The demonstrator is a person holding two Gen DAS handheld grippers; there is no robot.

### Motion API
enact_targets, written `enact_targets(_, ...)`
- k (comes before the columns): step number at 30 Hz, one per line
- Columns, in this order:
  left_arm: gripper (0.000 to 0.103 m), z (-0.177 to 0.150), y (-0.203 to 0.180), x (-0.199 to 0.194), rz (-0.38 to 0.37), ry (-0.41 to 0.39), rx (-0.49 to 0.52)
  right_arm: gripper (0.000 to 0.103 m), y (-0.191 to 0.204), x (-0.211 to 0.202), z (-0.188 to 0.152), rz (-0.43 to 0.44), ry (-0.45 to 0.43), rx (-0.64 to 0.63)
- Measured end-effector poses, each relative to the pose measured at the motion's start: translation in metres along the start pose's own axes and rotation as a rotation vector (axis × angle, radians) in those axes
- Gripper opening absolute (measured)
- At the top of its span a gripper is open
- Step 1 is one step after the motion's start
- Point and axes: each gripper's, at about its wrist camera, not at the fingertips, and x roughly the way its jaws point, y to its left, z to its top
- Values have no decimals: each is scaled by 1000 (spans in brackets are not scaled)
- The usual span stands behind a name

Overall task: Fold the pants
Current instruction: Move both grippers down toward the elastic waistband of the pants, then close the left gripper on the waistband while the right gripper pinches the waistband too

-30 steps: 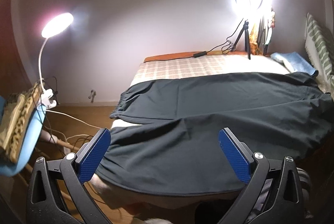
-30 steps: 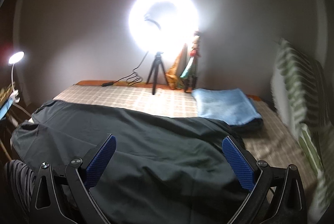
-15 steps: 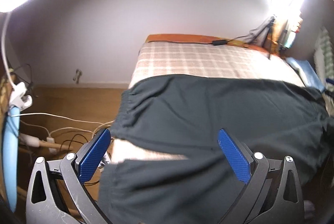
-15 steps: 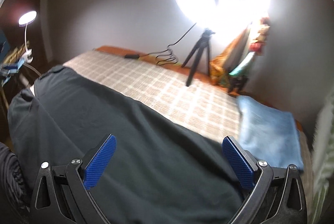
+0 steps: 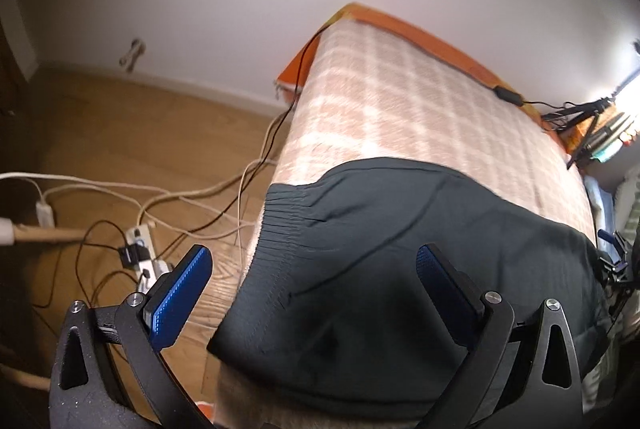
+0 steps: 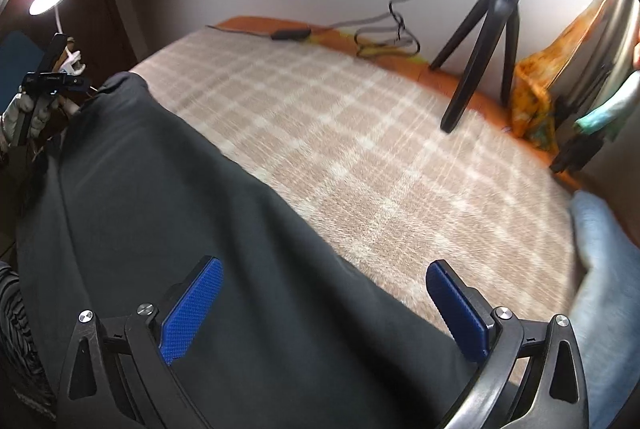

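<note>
The left gripper (image 5: 312, 269) hangs with its blue pads spread wide, nothing between them. Directly ahead of it and below lies the dark pants (image 5: 400, 261), their gathered waistband draped over the bed's (image 5: 400, 117) near corner. To its left, cables and a power strip (image 5: 140, 249) lie on the wooden floor. The right gripper (image 6: 324, 285) is likewise spread wide and empty, hovering over the pants (image 6: 168, 221); ahead of it stretches the checked bed cover (image 6: 360, 149), a tripod (image 6: 480, 29) beyond, and a blue cloth (image 6: 600, 269) to its right.
</note>
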Motion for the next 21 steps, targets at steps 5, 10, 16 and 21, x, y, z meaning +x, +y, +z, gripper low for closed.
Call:
enact_targets(5,101,-1,10,21,2,45,-32,103,-8,22,-3,12,52,2)
enact_targets(10,92,1,11,30,-36,46,-55,103,-3,34,-5,30,90,-36)
enact_targets(16,54,6,3,24,-51,-9,-47,80,7,31,-3,63,67,-54)
enact_targets(21,20,6,-4,11,-16,-76,8,27,29,22,-1,77,72,-92)
